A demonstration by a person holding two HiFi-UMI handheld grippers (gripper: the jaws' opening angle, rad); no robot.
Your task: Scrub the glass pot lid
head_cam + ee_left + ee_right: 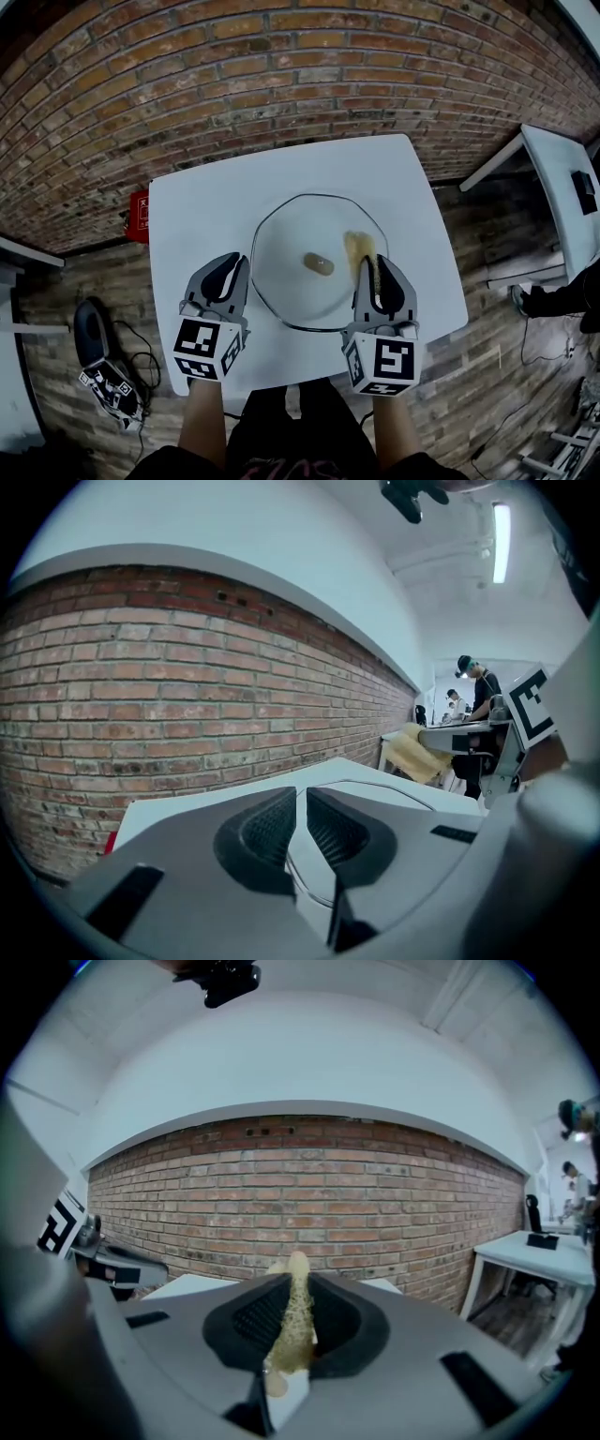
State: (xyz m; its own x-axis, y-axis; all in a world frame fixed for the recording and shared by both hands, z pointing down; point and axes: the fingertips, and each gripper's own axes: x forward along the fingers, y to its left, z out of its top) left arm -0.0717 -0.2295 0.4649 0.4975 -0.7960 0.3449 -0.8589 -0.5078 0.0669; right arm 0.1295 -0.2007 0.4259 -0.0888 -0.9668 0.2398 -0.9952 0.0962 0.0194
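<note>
The round glass pot lid [300, 281] lies flat in the middle of the white table [206, 211], its brown knob [318, 264] pointing up. My right gripper [375, 265] is shut on a yellow sponge [360, 247]. The sponge sticks out past the fingertips over the lid's right half. In the right gripper view the sponge [292, 1321] stands squeezed between the black pads. My left gripper [238, 266] hovers at the lid's left rim, shut with nothing in it. In the left gripper view its jaws [301, 799] meet over the lid's rim [375, 786].
A brick wall [281, 84] runs behind the table. A second white table [562, 187] stands at the right. On the floor are a red object [139, 217] left of the table and a black device with cables [94, 337]. People stand far off in the left gripper view.
</note>
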